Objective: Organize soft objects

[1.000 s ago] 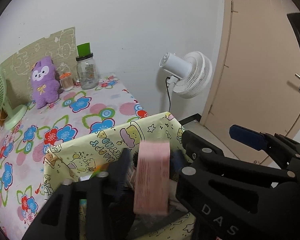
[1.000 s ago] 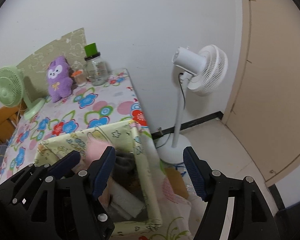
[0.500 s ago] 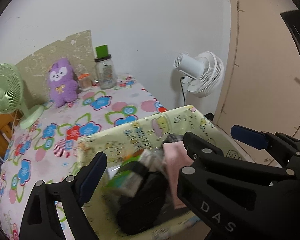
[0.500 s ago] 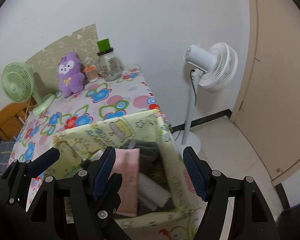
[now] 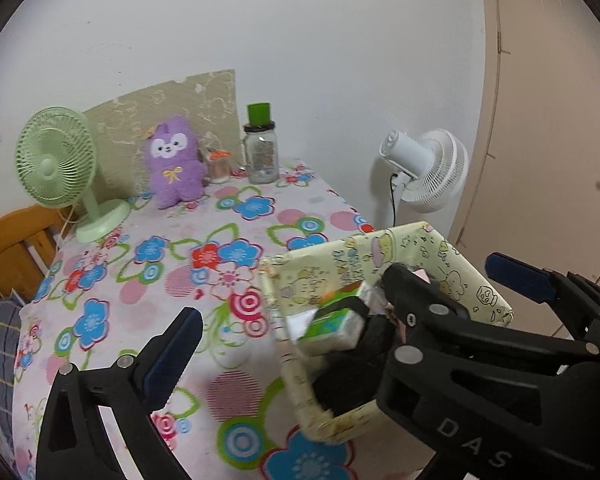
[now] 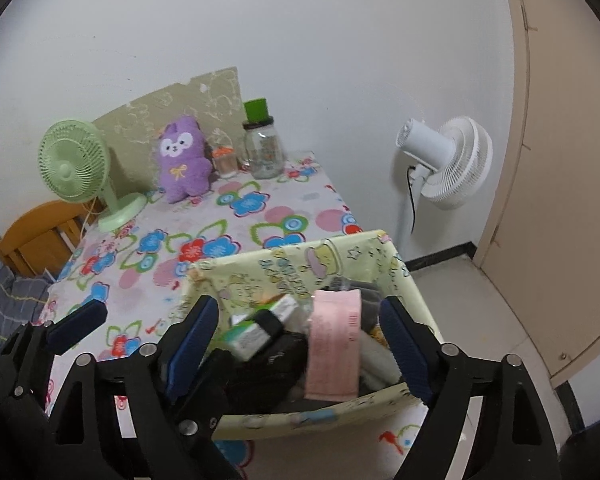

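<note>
A yellow cartoon-print storage box (image 6: 364, 256) sits at the table's near right corner, also in the left wrist view (image 5: 420, 248). Inside lie a pink pack (image 6: 334, 344), a green-white tissue pack (image 6: 256, 328) and a black item (image 6: 276, 360). My right gripper (image 6: 300, 340) is open and empty, straddling the box from above. My left gripper (image 5: 288, 320) is open and empty over the box's left wall. A purple plush toy (image 5: 174, 162) stands at the table's back.
A green desk fan (image 5: 60, 168), a glass jar with green lid (image 5: 262, 152) and a small orange-lidded jar (image 5: 218, 164) stand at the table's back. A white floor fan (image 6: 444, 160) and beige door (image 6: 560, 160) are right. A wooden chair (image 5: 12, 248) is left.
The left gripper opened and let the pink pack drop into the box, then drew back and left. Both views rose and pulled away from the box.
</note>
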A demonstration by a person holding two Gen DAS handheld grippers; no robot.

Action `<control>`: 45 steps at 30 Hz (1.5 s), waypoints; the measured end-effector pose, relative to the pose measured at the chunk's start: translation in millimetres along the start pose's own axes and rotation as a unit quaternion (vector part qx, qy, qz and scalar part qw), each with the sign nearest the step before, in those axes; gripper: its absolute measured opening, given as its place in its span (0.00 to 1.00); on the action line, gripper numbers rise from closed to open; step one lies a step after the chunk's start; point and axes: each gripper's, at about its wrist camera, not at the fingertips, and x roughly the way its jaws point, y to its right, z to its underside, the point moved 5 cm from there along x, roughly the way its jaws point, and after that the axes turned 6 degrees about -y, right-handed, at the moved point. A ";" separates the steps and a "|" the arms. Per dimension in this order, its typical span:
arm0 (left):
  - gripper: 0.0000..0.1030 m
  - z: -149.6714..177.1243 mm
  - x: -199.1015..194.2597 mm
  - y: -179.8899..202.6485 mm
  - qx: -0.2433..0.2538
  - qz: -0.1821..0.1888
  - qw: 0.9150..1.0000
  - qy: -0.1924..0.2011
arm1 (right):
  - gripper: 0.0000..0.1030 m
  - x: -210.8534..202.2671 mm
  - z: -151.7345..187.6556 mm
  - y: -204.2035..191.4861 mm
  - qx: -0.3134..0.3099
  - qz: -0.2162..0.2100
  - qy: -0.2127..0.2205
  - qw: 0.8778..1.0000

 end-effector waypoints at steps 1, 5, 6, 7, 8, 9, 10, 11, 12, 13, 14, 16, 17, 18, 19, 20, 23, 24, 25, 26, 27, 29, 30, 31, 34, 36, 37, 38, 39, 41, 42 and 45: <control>1.00 0.5 -3.4 -5.2 -0.002 -0.001 1.000 0.002 | 0.85 -3.0 0.3 -4.3 -0.002 0.000 0.002 1.000; 1.00 3.8 -18.7 -27.5 -0.014 -0.008 1.000 0.013 | 0.88 -15.2 1.5 -22.4 -0.009 -0.003 0.016 1.000; 1.00 4.7 -22.7 -33.1 -0.016 -0.010 1.000 0.015 | 0.89 -19.1 2.0 -28.5 -0.011 -0.006 0.021 1.000; 1.00 5.8 -26.5 -38.6 -0.019 -0.013 1.000 0.017 | 0.91 -22.2 2.7 -33.6 -0.013 -0.008 0.025 1.000; 1.00 7.0 -30.9 -44.9 -0.022 -0.021 0.999 0.021 | 0.92 -24.7 3.3 -37.3 -0.015 -0.007 0.028 0.999; 1.00 8.7 -35.4 -50.7 -0.025 -0.029 0.999 0.025 | 0.92 -27.5 3.6 -41.7 -0.017 -0.004 0.031 0.999; 1.00 10.4 -40.3 -58.0 -0.029 -0.038 0.998 0.029 | 0.92 -30.6 4.0 -47.7 -0.020 -0.003 0.034 0.999; 1.00 11.8 -43.6 -63.0 -0.032 -0.042 0.998 0.031 | 0.92 -32.8 4.6 -51.4 -0.021 -0.004 0.035 0.999; 1.00 14.3 -48.2 -68.8 -0.037 -0.045 0.998 0.033 | 0.92 -35.1 5.2 -54.7 -0.021 -0.007 0.037 0.999; 1.00 15.8 -52.9 -74.5 -0.043 -0.048 0.997 0.037 | 0.92 -38.7 6.0 -59.4 -0.021 -0.011 0.039 0.999; 1.00 17.5 -57.9 -79.8 -0.048 -0.052 0.997 0.040 | 0.92 -41.3 6.3 -62.6 -0.021 -0.015 0.041 0.999; 1.00 20.7 -68.3 -89.2 -0.055 -0.060 0.995 0.048 | 0.92 -48.2 7.3 -70.1 -0.023 -0.020 0.046 0.999; 1.00 22.4 -73.7 -93.5 -0.059 -0.064 0.995 0.052 | 0.92 -51.0 7.7 -73.3 -0.025 -0.021 0.049 0.998; 1.00 24.5 -79.7 -97.1 -0.061 -0.067 0.994 0.056 | 0.92 -54.0 8.1 -76.4 -0.028 -0.023 0.052 0.998; 1.00 25.9 -85.1 -100.8 -0.063 -0.071 0.994 0.060 | 0.92 -58.8 8.8 -81.0 -0.032 -0.026 0.056 0.998; 1.00 27.9 -92.2 -105.1 -0.066 -0.076 0.993 0.066 | 0.92 -62.2 9.1 -84.2 -0.034 -0.028 0.059 0.997; 1.00 30.7 -105.5 -114.7 -0.076 -0.085 0.990 0.079 | 0.92 -71.7 9.2 -92.8 -0.040 -0.036 0.064 0.997; 1.00 32.2 -109.7 -118.1 -0.081 -0.087 0.990 0.082 | 0.92 -74.3 9.2 -94.8 -0.041 -0.038 0.065 0.996; 1.00 33.8 -113.8 -120.8 -0.085 -0.088 0.989 0.086 | 0.93 -78.6 8.9 -97.4 -0.043 -0.040 0.069 0.996; 1.00 35.3 -117.9 -123.8 -0.090 -0.090 0.988 0.089 | 0.93 -81.4 8.5 -98.6 -0.045 -0.039 0.073 0.996; 1.00 36.9 -121.8 -126.9 -0.094 -0.092 0.987 0.092 | 0.93 -85.7 8.8 -100.0 -0.046 -0.038 0.078 0.995; 1.00 40.6 -129.2 -131.4 -0.100 -0.095 0.986 0.095 | 0.93 -92.5 10.2 -101.1 -0.047 -0.039 0.085 0.994; 1.00 42.1 -133.1 -133.3 -0.100 -0.095 0.986 0.096 | 0.93 -95.1 10.4 -101.7 -0.047 -0.040 0.086 0.994; 1.00 43.4 -136.5 -135.3 -0.102 -0.094 0.986 0.096 | 0.94 -99.2 11.2 -102.4 -0.047 -0.042 0.088 0.994; 1.00 47.1 -150.0 -139.4 -0.109 -0.093 0.984 0.106 | 0.95 -111.8 12.6 -101.9 -0.047 -0.040 0.102 0.993; 1.00 48.5 -158.5 -140.7 -0.106 -0.097 0.983 0.114 | 0.97 -118.9 13.3 -102.3 -0.045 -0.037 0.112 0.992; 1.00 49.2 -162.0 -140.9 -0.106 -0.097 0.983 0.117 | 0.98 -122.0 13.9 -102.3 -0.044 -0.039 0.116 0.992; 1.00 49.6 -164.7 -140.7 -0.105 -0.097 0.982 0.119 | 0.99 -124.3 14.6 -102.3 -0.043 -0.039 0.118 0.991; 1.00 50.2 -167.1 -140.2 -0.105 -0.098 0.982 0.120 | 0.99 -126.5 15.2 -102.5 -0.043 -0.039 0.121 0.991; 1.00 50.5 -170.5 -139.7 -0.103 -0.100 0.982 0.121 | 0.99 -132.1 16.9 -102.8 -0.044 -0.040 0.127 0.990; 1.00 50.5 -171.9 -139.6 -0.102 -0.101 0.982 0.122 | 0.99 -133.9 18.0 -102.8 -0.044 -0.040 0.130 0.990; 1.00 50.9 -175.8 -138.7 -0.101 -0.105 0.981 0.125 | 1.00 -138.8 19.6 -100.9 -0.042 -0.041 0.137 0.989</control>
